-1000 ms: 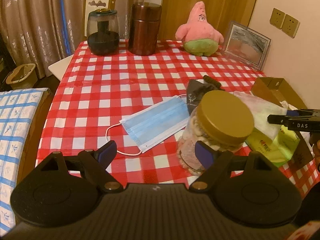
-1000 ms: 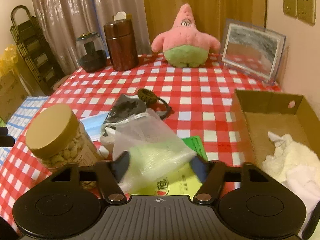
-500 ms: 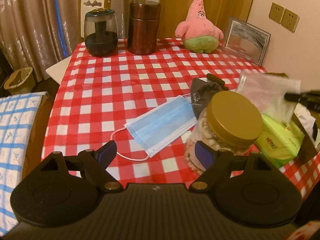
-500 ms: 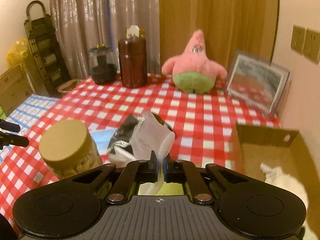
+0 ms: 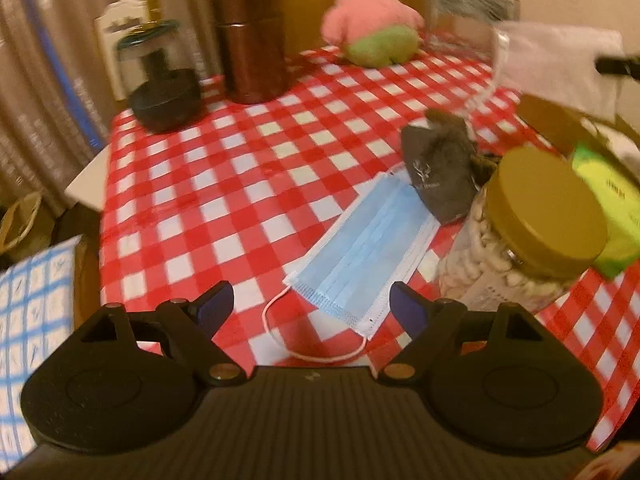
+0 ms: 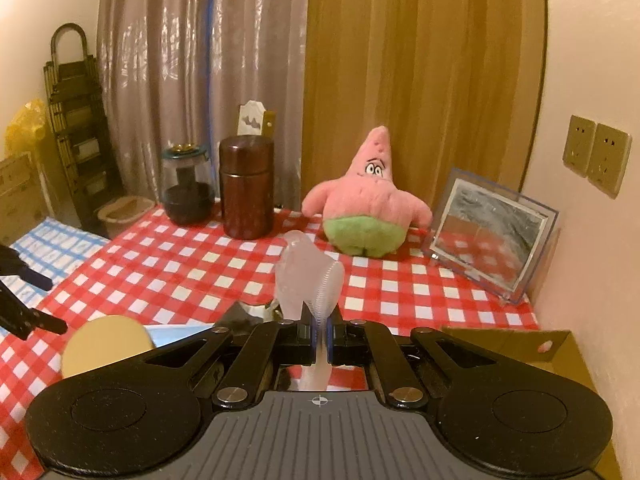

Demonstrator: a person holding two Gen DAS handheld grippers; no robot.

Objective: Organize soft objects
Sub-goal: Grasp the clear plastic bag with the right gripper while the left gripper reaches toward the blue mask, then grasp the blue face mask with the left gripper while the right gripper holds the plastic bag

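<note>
Right claw [image 6: 319, 350], fingers pressed together on a thin translucent mesh bag [image 6: 310, 280]: its jaws stood apart around the bag a second ago and have just closed on it. The bag now hangs clear of the surface [image 6: 180, 264], lifted off the green tissue pack [image 5: 612, 216] it had lain on. In the left wrist view the bag [image 5: 556, 64] appears at 2 o'clock, above the near wall of the cardboard box [image 5: 560, 124]. Judged from this, the bag is in transit to the box, where a white cloth already lies.

Left claw [image 5: 312, 308], spread wide and empty, has swung from the nut jar [image 5: 532, 240] toward the blue face mask [image 5: 368, 248], which now lies between its fingertips at 12 o'clock. The mask is probably the next soft item. A dark pouch [image 5: 438, 176] rests just beyond it, overlapping its far corner.
</note>
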